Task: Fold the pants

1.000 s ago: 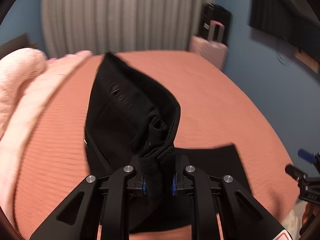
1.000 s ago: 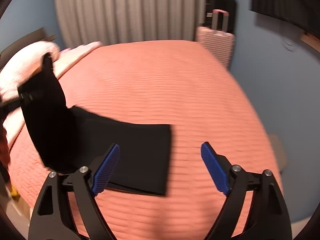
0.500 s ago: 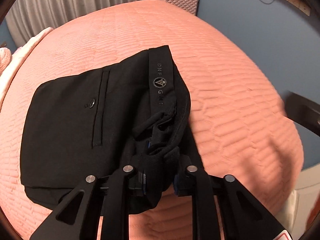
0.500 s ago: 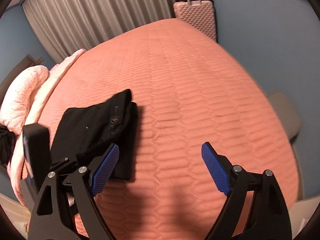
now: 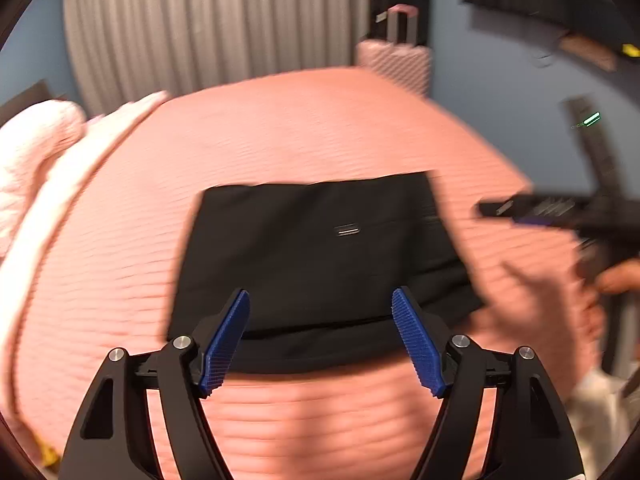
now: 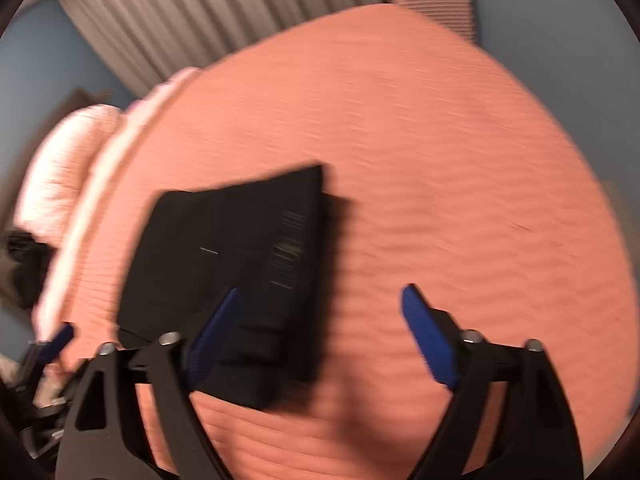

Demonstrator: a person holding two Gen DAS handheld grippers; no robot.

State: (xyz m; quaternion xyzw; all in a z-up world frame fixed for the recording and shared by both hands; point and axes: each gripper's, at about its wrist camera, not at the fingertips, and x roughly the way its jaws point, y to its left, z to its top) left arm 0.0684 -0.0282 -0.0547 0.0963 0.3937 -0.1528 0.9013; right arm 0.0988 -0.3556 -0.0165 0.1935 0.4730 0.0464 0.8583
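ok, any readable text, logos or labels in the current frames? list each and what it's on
None can be read.
Black pants: pale marks on the waistband in the right wrist view, too blurred to read.
Small pale double line on the pants: a streak, not letters.
Pink suitcase, bedspread, curtain: no text visible.

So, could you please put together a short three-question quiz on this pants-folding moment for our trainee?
1. True or false: the left gripper is clamped on the black pants.
2. Multiple choice: the pants lie on A) a wooden table, B) the salmon bedspread, C) the pink suitcase.
3. Fill in: the right gripper has its jaws ____.

Key: 1 false, both blue pads stand apart with nothing between them. 2 B. 3 open.
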